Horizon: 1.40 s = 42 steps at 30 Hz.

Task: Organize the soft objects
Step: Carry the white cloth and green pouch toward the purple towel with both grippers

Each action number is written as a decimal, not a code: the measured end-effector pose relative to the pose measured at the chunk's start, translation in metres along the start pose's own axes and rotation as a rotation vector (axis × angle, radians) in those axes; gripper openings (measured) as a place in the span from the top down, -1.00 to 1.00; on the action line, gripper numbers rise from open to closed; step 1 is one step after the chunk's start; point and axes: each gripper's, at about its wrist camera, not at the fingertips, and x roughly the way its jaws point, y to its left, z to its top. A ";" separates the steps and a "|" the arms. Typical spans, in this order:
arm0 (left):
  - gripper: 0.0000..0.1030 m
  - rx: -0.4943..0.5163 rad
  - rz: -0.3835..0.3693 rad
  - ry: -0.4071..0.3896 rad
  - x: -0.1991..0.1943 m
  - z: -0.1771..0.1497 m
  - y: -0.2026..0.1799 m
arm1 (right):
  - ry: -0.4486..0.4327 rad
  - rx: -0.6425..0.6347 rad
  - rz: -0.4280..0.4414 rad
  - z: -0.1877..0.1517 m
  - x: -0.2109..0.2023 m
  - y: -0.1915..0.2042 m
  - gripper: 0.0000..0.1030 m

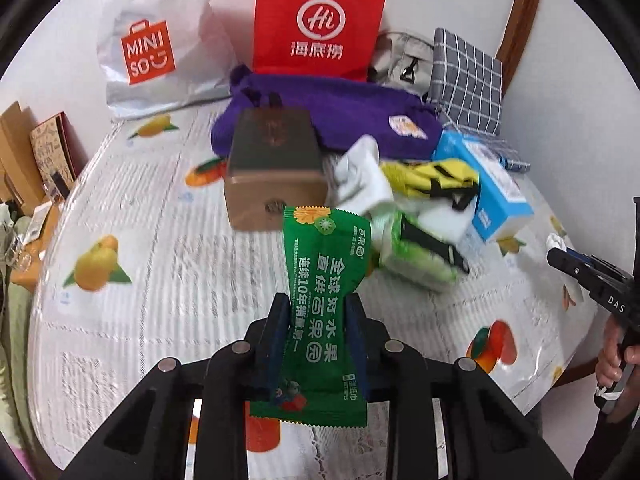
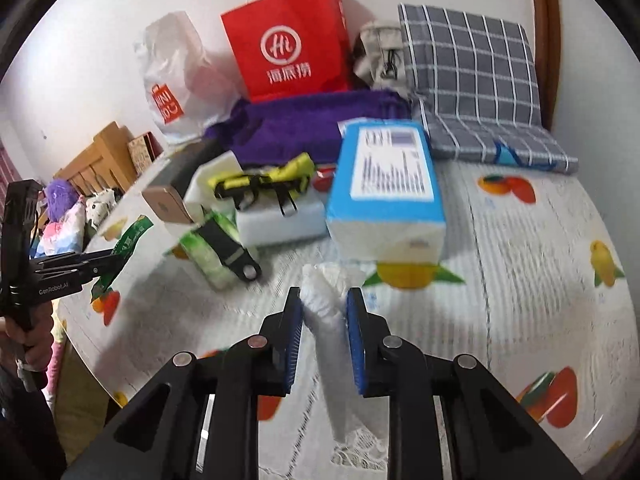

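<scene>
My left gripper (image 1: pixel 318 300) is shut on a green tissue packet (image 1: pixel 325 280) with white print, held up above the table; the same packet (image 2: pixel 128 246) shows at the left of the right wrist view, in the left gripper (image 2: pixel 108 260). My right gripper (image 2: pixel 323 296) is shut on a crumpled white tissue (image 2: pixel 326 292), which pokes out past its blue pads; that gripper (image 1: pixel 560 250) appears at the right edge of the left wrist view. On the table lie a white sock (image 1: pixel 360 178), a yellow-and-black strap (image 1: pixel 434 178), another green packet (image 1: pixel 416 258) and a purple cloth (image 1: pixel 328 120).
A fruit-print tablecloth (image 1: pixel 160 240) covers the table. A brown box (image 1: pixel 272 172) and a blue-and-white box (image 2: pixel 386 188) stand mid-table. A red paper bag (image 1: pixel 320 20), a white shopping bag (image 1: pixel 156 36) and a grey checked cushion (image 2: pixel 472 76) line the back wall. A hand (image 2: pixel 36 340) grips each handle.
</scene>
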 end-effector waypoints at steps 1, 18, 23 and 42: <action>0.48 0.000 0.000 -0.004 -0.001 0.005 0.001 | -0.006 0.000 -0.004 0.003 -0.001 0.001 0.57; 0.48 -0.034 -0.016 -0.027 -0.006 0.063 0.029 | -0.088 0.047 -0.018 0.051 -0.016 0.026 0.57; 0.48 -0.053 -0.013 -0.041 -0.005 0.077 0.031 | -0.099 0.039 -0.022 0.070 -0.018 0.026 0.57; 0.48 -0.077 0.023 -0.046 0.030 0.154 0.028 | -0.126 0.049 0.008 0.159 0.018 0.002 0.57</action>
